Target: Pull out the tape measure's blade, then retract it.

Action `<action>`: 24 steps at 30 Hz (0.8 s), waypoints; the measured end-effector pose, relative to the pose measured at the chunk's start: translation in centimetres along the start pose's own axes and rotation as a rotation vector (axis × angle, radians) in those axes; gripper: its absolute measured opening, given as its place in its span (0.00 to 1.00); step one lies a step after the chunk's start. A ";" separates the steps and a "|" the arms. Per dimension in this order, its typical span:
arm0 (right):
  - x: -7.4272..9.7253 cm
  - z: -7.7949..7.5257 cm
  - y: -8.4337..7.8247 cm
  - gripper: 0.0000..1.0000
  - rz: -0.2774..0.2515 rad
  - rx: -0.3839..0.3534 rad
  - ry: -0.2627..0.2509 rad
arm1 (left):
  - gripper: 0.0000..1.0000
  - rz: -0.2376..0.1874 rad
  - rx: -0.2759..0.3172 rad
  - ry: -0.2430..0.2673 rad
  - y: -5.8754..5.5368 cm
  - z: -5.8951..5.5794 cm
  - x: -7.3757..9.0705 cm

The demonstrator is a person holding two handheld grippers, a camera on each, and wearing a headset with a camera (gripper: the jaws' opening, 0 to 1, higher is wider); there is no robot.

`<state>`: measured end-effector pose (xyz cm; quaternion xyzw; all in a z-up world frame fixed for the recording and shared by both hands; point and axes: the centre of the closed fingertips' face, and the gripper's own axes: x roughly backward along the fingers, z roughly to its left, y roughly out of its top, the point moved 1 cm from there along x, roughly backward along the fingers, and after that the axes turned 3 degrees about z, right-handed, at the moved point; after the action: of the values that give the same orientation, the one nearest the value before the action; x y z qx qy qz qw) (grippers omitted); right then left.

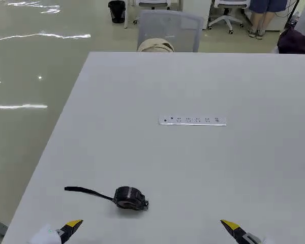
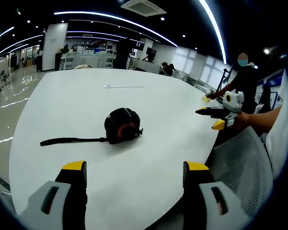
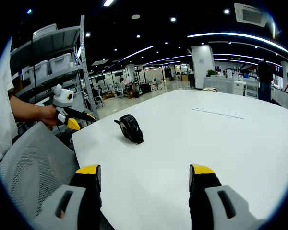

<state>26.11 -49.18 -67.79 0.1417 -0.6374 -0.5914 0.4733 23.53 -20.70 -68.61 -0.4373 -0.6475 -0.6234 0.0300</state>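
Note:
A black tape measure lies on the white table near its front edge, with a black wrist strap trailing to the left. No blade shows pulled out. In the left gripper view the tape measure sits ahead of my left gripper, which is open and holds nothing. My right gripper is open too, with the tape measure some way ahead and to its left. In the head view the left gripper sits at bottom left and the right gripper at bottom right, both apart from the tape measure.
A white power strip lies flat mid-table. A grey mesh chair stands at the far edge, another mesh chair by my side. A person stands at the back right. The table's left edge drops to shiny floor.

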 end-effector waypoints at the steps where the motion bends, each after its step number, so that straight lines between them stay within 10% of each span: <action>1: 0.1 0.1 -0.1 0.76 0.003 0.000 0.001 | 0.81 0.001 -0.001 -0.001 -0.1 0.0 0.1; 24: 1.2 0.4 -0.8 0.78 0.010 -0.003 -0.012 | 0.83 -0.034 0.029 0.010 -0.5 0.3 0.7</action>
<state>24.87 -50.00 -67.93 0.1344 -0.6400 -0.5908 0.4726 22.95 -20.04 -68.64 -0.4227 -0.6637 -0.6164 0.0289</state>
